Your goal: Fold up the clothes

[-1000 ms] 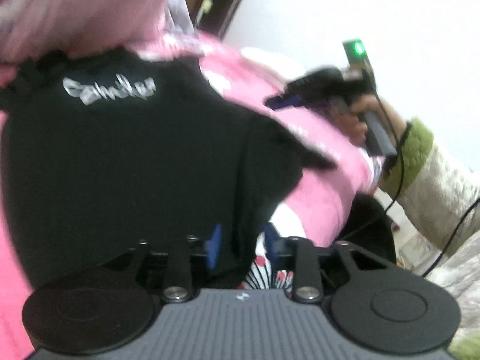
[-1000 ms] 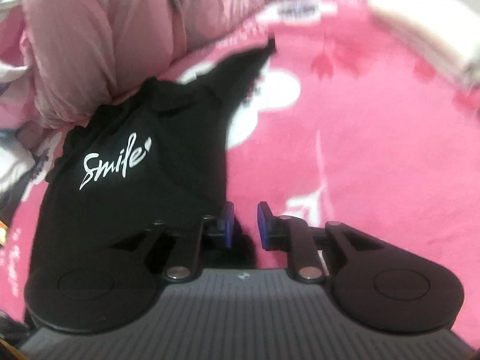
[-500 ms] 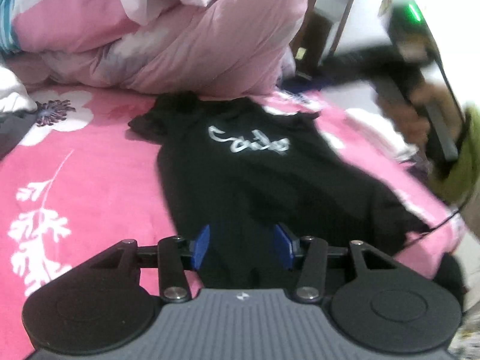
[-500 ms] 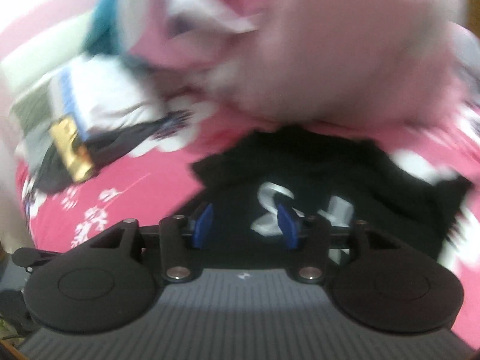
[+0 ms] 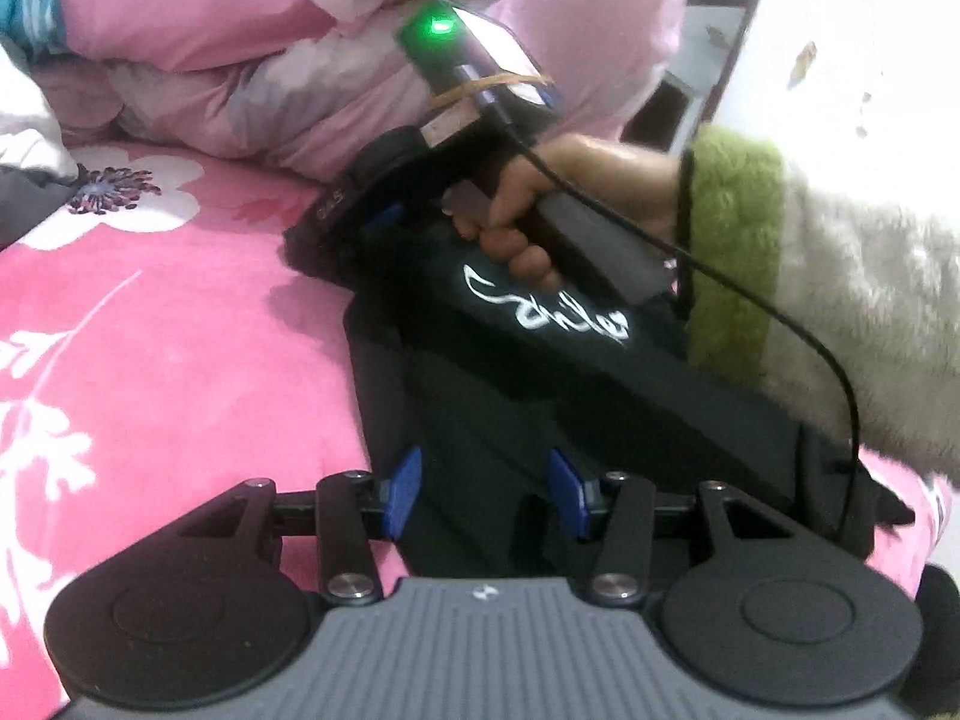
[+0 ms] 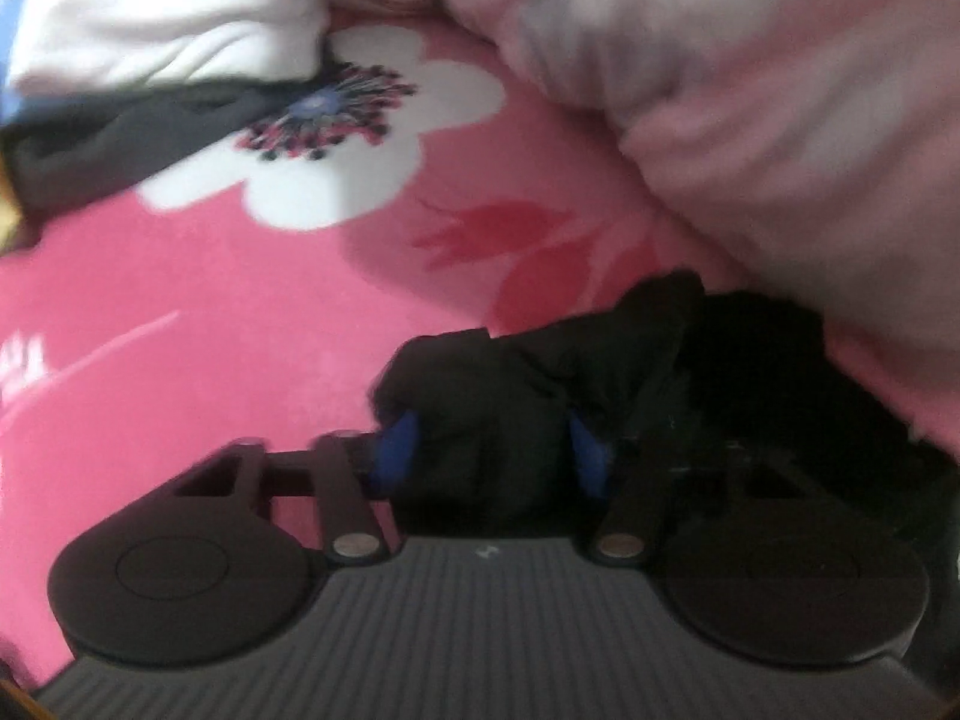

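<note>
Black shirt (image 5: pixel 540 396) lies on the pink floral blanket (image 5: pixel 168 324), white script print facing up, just ahead of the left gripper (image 5: pixel 485 495) and running away from it toward the right gripper (image 5: pixel 372 222).

Left gripper: blue pads (image 5: pixel 403 492) stand apart with the shirt's near end in the gap; no squeeze visible on the cloth, so open, hovering at the hem. Its jaws widened a moment ago and now sit steady.

Right gripper, seen from the left wrist view: at the far end of the shirt, beyond the print, nose down on the collar/shoulder area. A hand (image 5: pixel 528 222) wraps its handle; green cuff and fuzzy pale sleeve (image 5: pixel 840 312) come in from the right, over the shirt's right side. A black cable (image 5: pixel 780 330) trails off the handle. Green light lit on top of the unit.

Right wrist view, blurred: right gripper (image 6: pixel 489 450) has a bunched wad of black shirt (image 6: pixel 540 372) between its blue pads (image 6: pixel 396 444); jaws have just been closing on it and the fabric fills the gap, so gripping the shirt. Blanket ahead of the tips, with a big white flower (image 6: pixel 336 138) farther out. Pink duvet (image 6: pixel 750 120) ahead-right, touching the shirt's far edge. White and dark clothes (image 6: pixel 120 60) piled ahead-left, well apart from the shirt.
</note>
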`<state>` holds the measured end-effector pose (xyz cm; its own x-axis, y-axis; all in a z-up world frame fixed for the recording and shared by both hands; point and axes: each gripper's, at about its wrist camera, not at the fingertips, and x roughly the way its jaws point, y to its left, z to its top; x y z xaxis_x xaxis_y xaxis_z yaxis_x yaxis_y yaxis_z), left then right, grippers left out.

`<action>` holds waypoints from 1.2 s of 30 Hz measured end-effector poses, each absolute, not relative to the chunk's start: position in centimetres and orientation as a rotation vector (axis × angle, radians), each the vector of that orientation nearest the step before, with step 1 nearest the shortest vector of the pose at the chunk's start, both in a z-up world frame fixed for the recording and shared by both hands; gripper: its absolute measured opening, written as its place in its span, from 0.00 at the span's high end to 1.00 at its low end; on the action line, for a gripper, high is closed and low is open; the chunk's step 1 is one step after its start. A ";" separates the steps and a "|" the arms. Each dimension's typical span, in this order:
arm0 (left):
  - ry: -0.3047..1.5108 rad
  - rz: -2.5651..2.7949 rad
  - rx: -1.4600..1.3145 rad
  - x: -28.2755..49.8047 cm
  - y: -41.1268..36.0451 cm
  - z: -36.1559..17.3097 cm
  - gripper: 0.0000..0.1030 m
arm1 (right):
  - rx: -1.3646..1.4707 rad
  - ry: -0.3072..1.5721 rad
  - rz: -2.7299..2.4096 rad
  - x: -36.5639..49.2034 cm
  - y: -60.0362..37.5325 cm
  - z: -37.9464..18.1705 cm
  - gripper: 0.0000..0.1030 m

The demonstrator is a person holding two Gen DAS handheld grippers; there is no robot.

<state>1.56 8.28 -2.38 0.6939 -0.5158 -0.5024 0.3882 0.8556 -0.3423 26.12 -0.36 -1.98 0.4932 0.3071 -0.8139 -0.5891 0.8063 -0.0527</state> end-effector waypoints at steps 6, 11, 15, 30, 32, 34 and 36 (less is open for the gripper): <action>0.625 -0.498 -0.249 2.1 8.3 -2.9 0.53 | -0.149 0.811 0.602 27.2 -1.4 0.6 0.88; 0.611 -0.473 -0.190 1.6 7.4 -2.7 0.53 | -0.072 0.712 0.642 28.9 0.4 1.6 0.88; 0.606 -0.466 -0.175 1.3 7.2 -2.6 0.53 | -0.020 0.684 0.662 31.1 1.8 1.3 0.88; 0.611 -0.494 -0.266 1.3 8.5 -2.6 0.53 | -0.075 0.809 0.660 36.6 6.5 -2.9 0.77; 0.611 -0.497 -0.276 1.4 8.6 -2.7 0.53 | -0.093 0.792 0.665 35.5 5.4 -1.0 0.61; 0.608 -0.496 -0.274 1.4 8.6 -2.7 0.53 | -0.106 0.767 0.679 33.8 3.4 1.4 0.48; 0.605 -0.496 -0.273 1.5 8.6 -2.8 0.52 | -0.099 0.772 0.697 31.9 0.9 3.7 0.46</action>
<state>1.49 8.60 -2.79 0.7110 -0.5193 -0.4742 0.3632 0.8486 -0.3848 31.93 0.89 3.72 0.5064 0.5424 -0.6704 -0.6120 0.7737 0.1637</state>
